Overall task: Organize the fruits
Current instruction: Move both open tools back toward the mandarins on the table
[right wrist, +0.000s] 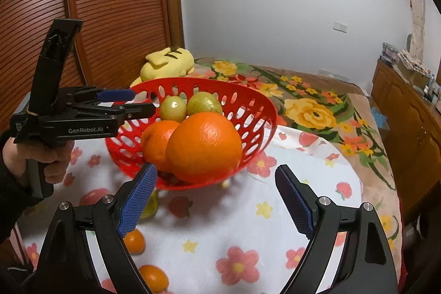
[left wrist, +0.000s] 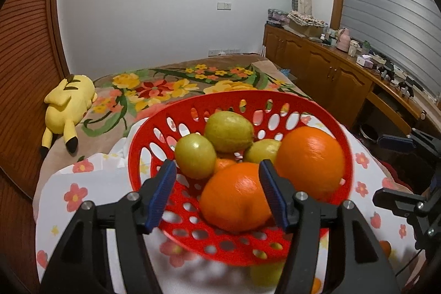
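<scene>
Two oranges (right wrist: 204, 146), red basket (right wrist: 256, 112), perhaps three guavas (left wrist: 228, 131)

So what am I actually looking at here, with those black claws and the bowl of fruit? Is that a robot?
No robot: a person holds a black two-finger gripper in each hand, and each gripper carries a wide-angle camera looking along its own fingers. One picture comes from the left gripper, the other from the right gripper.

In the right-hand picture you can also see the person's hand holding the left gripper at the rim of the red basket. The basket stands on a flowered cloth on a bed and holds two oranges and some green fruits. A few more fruits lie on the cloth, such as a small orange one. A yellow plush toy lies behind.

Neither gripper holds anything: both are open, the right one wider.
</scene>
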